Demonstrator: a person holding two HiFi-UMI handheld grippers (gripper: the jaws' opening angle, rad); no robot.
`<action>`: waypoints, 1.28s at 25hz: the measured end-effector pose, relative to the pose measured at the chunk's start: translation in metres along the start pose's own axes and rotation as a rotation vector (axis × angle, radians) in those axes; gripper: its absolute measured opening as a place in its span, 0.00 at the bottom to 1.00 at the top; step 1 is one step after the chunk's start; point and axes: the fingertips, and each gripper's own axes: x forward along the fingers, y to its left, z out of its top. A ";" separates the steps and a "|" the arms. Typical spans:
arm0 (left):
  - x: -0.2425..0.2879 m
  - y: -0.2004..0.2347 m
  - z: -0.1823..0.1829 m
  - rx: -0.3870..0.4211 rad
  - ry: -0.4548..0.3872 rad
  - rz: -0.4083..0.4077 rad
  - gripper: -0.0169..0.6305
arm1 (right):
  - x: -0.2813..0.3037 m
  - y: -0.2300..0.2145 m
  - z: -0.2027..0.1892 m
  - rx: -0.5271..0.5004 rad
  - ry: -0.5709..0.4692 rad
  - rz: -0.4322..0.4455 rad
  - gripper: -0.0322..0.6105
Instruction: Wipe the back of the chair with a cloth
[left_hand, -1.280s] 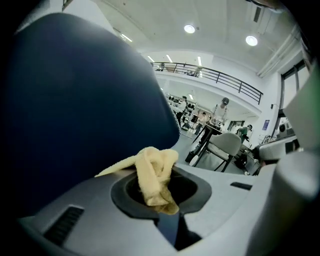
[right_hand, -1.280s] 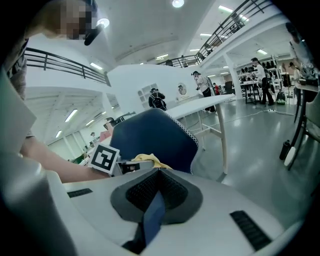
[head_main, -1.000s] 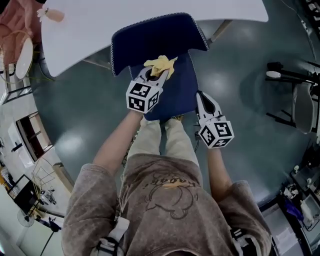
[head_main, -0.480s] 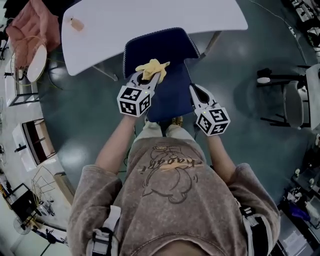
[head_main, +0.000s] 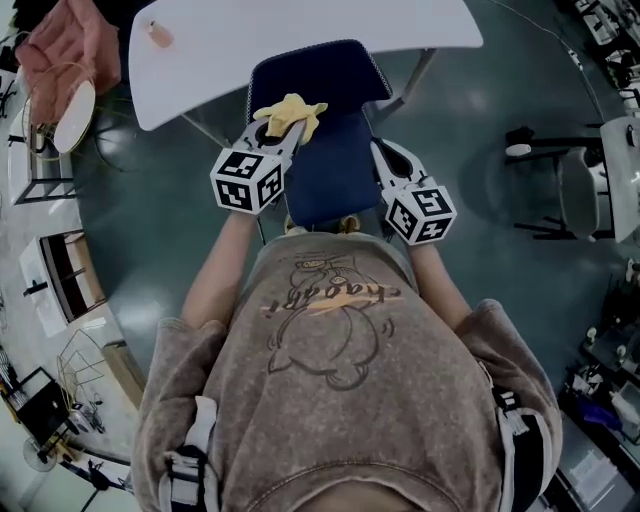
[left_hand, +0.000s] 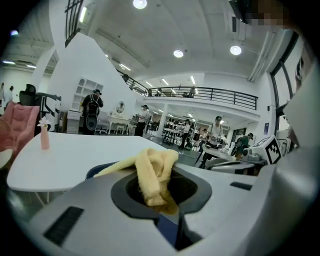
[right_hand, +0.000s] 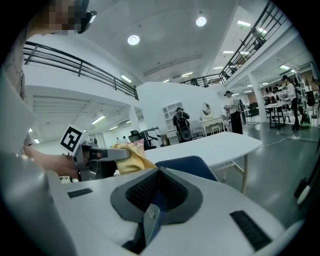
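Against half a second back: swung leftward and nearer the worktop (head_main: 300, 35) with the left tongs (head_main: 272, 130), bringing the yellow cloth (head_main: 290, 108) from the middle of the blue chair (head_main: 335, 175) to its upper left corner; kept much the same station with the right tongs (head_main: 385, 155), at the chair's right edge; lost sight of the legs beneath the torso.

Clenched on the cloth at the left, with one fold bunched in the hollow between the jaws and a flap trailing past the tips; clenched on nothing at the right, pads meeting.

Just ahead of both pairs of tips, the worktop's rim close behind the chair back, so little room there; open floor (head_main: 150, 220) outward of either tongs.

Hard to tell any contact between cloth and chair; only a sliver of blue through the slit under each pair of jaws.
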 end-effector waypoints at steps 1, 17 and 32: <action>-0.004 0.000 0.002 0.010 -0.001 0.001 0.13 | 0.000 0.003 0.001 -0.001 -0.001 0.003 0.09; -0.067 -0.004 0.011 0.044 -0.126 0.068 0.13 | -0.002 0.006 0.003 -0.043 -0.002 -0.004 0.09; -0.059 0.004 0.000 0.069 -0.217 0.079 0.13 | 0.004 -0.009 0.013 -0.107 -0.094 -0.036 0.09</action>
